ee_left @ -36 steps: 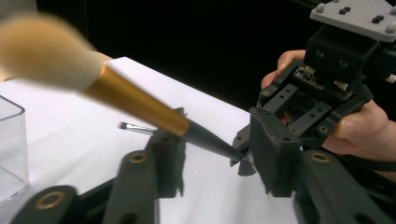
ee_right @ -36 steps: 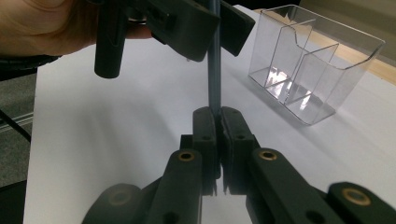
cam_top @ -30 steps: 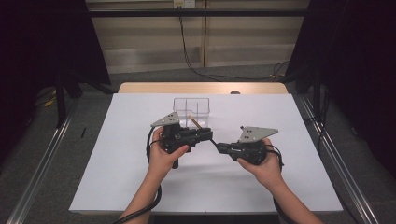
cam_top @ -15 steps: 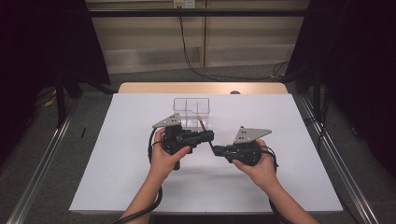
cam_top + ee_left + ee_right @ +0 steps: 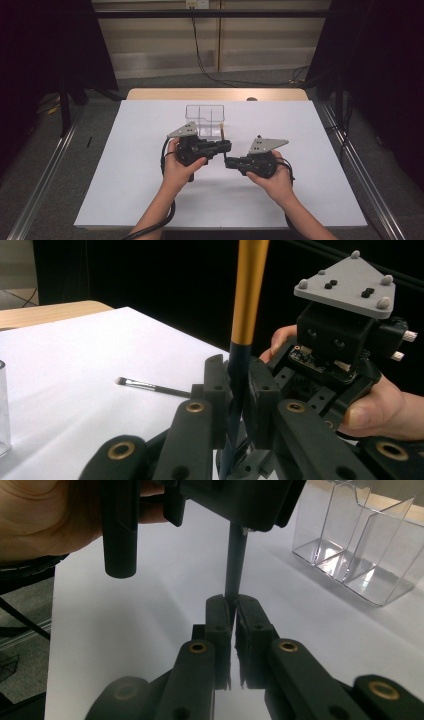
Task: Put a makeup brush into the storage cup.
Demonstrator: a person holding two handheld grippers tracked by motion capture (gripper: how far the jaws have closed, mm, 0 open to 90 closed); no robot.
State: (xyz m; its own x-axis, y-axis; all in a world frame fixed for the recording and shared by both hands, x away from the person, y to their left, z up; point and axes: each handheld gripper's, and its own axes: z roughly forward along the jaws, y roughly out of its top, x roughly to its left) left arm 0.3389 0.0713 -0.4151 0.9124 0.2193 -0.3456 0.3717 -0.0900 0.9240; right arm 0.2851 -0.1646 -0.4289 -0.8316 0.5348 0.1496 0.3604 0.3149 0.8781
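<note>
A makeup brush [image 5: 221,132] with a gold ferrule [image 5: 248,290] and a dark handle [image 5: 234,565] stands upright above the white table cover. My left gripper [image 5: 227,146] points right and is shut on the handle just under the ferrule; its jaws [image 5: 239,385] clamp it from both sides. My right gripper [image 5: 227,161] points left from below and is shut on the handle's lower end [image 5: 232,605]. The two grippers sit tip to tip. A clear compartment organizer [image 5: 205,120] stands just behind them.
A second, thin brush [image 5: 150,386] lies flat on the white cover [image 5: 125,190]. The organizer's clear walls [image 5: 360,545] are close to the right of my right gripper's jaws. Metal rails [image 5: 45,170] run along both table sides.
My right gripper has shifted a little to the left, closer under the left gripper. The left hand and the upright brush have stayed put.
</note>
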